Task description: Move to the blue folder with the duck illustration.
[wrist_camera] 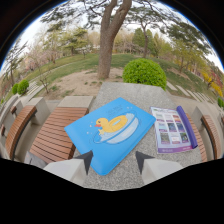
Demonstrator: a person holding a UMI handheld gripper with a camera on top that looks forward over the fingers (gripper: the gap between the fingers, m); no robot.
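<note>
On your far left, a wooden slatted bench [19,129] runs beside the stone desk [131,95], and a second slatted bench [57,134] sits closer in, its boards angled toward the desk's edge. Behind them, bare ground leads up to a thick tree trunk [106,47].

Moving right, the blue folder with the duck illustration [111,132] lies flat on the desk, turned diagonally so one corner points down toward your claw [114,161]. The yellow duck in its swim ring sits at the folder's middle. Your claw is spread, its two dark fingertips [86,161] apart, with the folder's near corner reaching between them; neither tip presses on it.

Beyond the folder, past the desk's far end, a round green bush [144,73] stands on the grass.

Further right, a printed sheet with a purple border [171,129] lies on the desk, just beside the folder and not overlapping it. Another wooden bench [212,135] flanks the desk's right side.
</note>
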